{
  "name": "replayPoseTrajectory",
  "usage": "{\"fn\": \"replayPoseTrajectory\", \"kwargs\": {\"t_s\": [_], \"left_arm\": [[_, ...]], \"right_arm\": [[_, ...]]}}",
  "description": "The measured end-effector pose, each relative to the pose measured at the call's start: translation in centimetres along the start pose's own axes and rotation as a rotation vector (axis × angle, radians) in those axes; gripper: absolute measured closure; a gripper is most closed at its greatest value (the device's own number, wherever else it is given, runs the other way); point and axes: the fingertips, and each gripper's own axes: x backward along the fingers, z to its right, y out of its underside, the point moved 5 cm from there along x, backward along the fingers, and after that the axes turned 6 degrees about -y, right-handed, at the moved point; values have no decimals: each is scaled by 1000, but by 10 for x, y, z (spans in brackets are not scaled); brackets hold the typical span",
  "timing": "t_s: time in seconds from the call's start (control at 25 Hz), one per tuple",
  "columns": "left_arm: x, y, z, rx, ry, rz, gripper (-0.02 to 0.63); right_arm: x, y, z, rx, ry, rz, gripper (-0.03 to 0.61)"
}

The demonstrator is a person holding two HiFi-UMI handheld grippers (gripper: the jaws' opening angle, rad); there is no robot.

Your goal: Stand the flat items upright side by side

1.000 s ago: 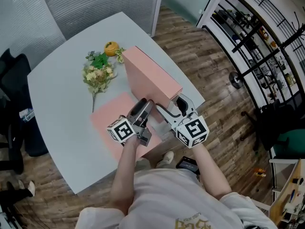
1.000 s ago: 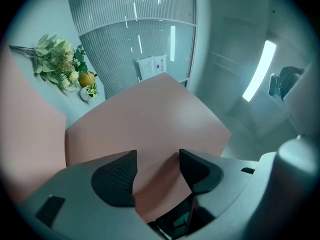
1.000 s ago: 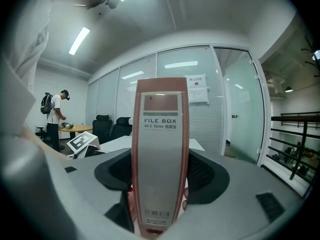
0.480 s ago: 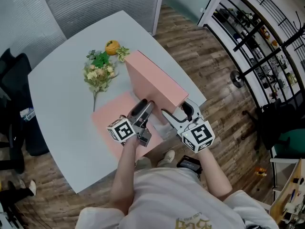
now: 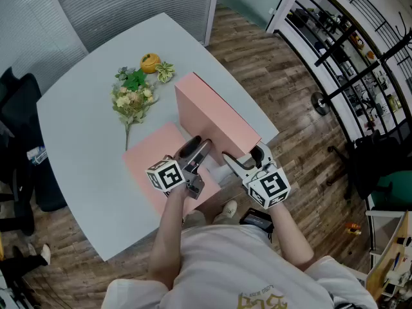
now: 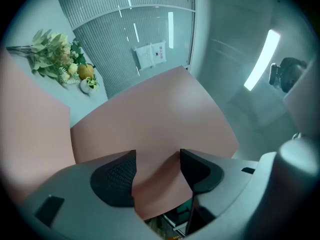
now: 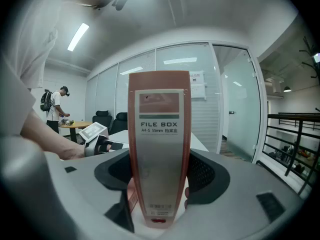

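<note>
Pinching the upright file box [image 5: 212, 118] by its narrow near end, left gripper [image 5: 196, 148] and right gripper [image 5: 241, 156] steady it on the table [image 5: 84, 127] beside the flat file box [image 5: 151, 156]; it seems stiff, light, smooth-sided (probably tippy), so spine grips suit.

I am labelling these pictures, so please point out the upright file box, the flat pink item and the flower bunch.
upright file box [image 5: 215, 118]: head view, broad pink side.
flat pink item [image 5: 149, 161]: head view, top face.
flower bunch [image 5: 133, 100]: head view, blossoms.
</note>
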Motion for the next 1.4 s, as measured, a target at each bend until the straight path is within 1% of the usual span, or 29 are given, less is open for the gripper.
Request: {"fn": "replayPoseTrajectory", "kwargs": {"t_s": [0.16,0.52,0.92,1.04,1.2,1.32,1.4], "left_arm": [[0,0,-2,8,5,-2,353],[10,-2,-6,7,-8,0,353],[21,-4,-10,-9,-6,-47,353],[24,-5,-12,-13,-1,-60,353],[28,-5,-12,-15,21,-74,353],[30,-3,-7,-27,32,-86,353],[33,0,-3,-44,27,-98,353]], "right_arm": [[0,1,1,-13,-7,7,265],[2,7,-1,-30,15,-16,265],[9,6,-6,-67,72,13,265],[13,13,-10,-74,99,3,265],[23,24,-16,-104,160,-5,265],[34,35,-21,-149,196,-4,265],[41,45,-25,-204,214,10,265]]}}
